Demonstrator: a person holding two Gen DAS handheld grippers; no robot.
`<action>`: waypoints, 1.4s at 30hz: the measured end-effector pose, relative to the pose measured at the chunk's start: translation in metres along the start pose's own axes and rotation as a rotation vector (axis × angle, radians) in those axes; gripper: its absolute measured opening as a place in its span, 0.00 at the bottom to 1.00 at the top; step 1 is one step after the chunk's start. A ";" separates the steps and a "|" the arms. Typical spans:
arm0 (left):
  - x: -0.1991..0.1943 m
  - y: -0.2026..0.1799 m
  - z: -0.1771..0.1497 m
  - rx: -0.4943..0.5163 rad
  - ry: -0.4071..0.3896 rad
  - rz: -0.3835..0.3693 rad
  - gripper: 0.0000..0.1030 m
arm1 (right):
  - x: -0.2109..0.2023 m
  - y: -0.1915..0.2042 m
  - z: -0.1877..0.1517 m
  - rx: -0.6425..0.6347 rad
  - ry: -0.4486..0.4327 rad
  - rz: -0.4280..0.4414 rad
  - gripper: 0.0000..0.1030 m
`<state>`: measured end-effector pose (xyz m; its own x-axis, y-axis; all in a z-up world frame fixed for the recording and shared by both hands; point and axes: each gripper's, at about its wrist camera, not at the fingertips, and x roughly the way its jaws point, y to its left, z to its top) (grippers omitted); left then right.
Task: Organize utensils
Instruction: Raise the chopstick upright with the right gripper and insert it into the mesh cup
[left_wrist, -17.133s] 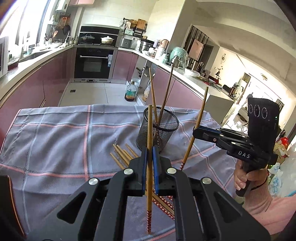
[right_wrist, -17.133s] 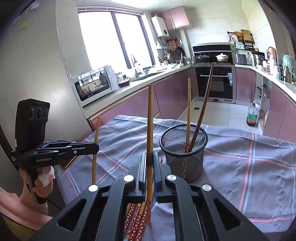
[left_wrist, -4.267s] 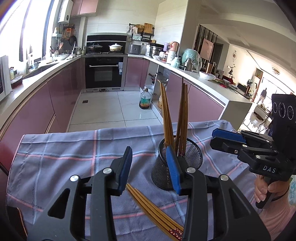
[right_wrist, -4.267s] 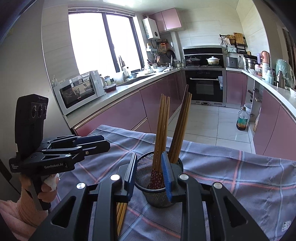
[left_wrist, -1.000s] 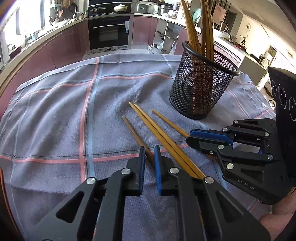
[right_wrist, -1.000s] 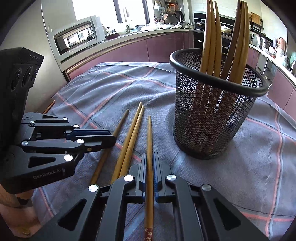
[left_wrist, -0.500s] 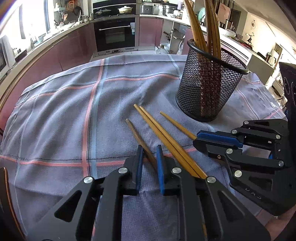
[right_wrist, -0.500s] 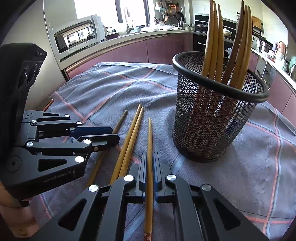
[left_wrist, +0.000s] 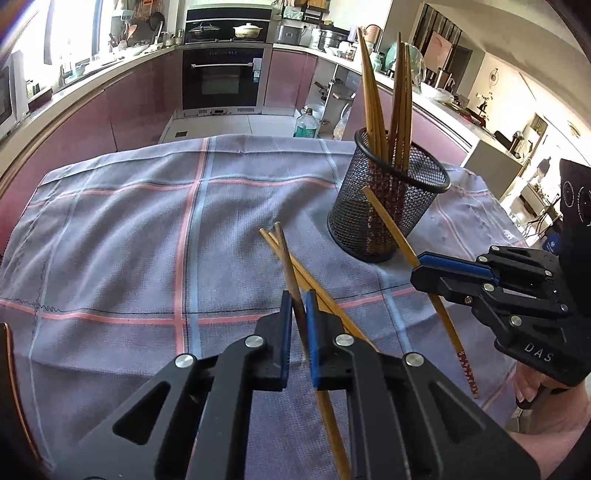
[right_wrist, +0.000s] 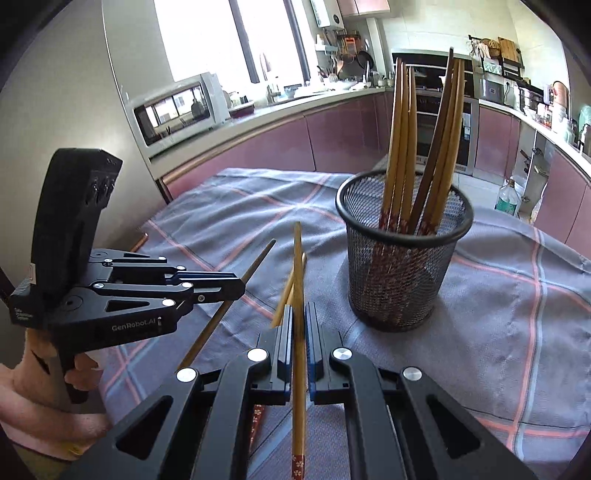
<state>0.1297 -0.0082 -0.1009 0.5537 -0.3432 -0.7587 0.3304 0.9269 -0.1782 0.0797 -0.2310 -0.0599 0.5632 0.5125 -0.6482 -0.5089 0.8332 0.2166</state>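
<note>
Left gripper fingers clamped on a dark chopstick, tip raised off the cloth. Right gripper fingers pinched tight on a light chopstick, also lifted, pointing up and away. Two more chopsticks lie on the cloth-covered counter between the grippers. Mesh holder stands far right of the left gripper, several chopsticks upright in it.

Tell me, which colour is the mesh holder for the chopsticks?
The mesh holder is black; the right wrist view shows it best.
</note>
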 end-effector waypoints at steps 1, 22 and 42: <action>-0.005 -0.001 0.001 0.001 -0.008 -0.017 0.08 | -0.005 0.000 0.001 0.000 -0.015 0.001 0.05; -0.110 -0.017 0.024 0.029 -0.230 -0.193 0.07 | -0.073 -0.019 0.020 0.053 -0.224 0.010 0.05; -0.142 -0.017 0.049 0.022 -0.328 -0.246 0.06 | -0.091 -0.019 0.033 0.046 -0.290 -0.007 0.05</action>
<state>0.0828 0.0171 0.0402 0.6695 -0.5876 -0.4544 0.4976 0.8090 -0.3130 0.0594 -0.2867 0.0195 0.7326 0.5392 -0.4154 -0.4782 0.8420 0.2497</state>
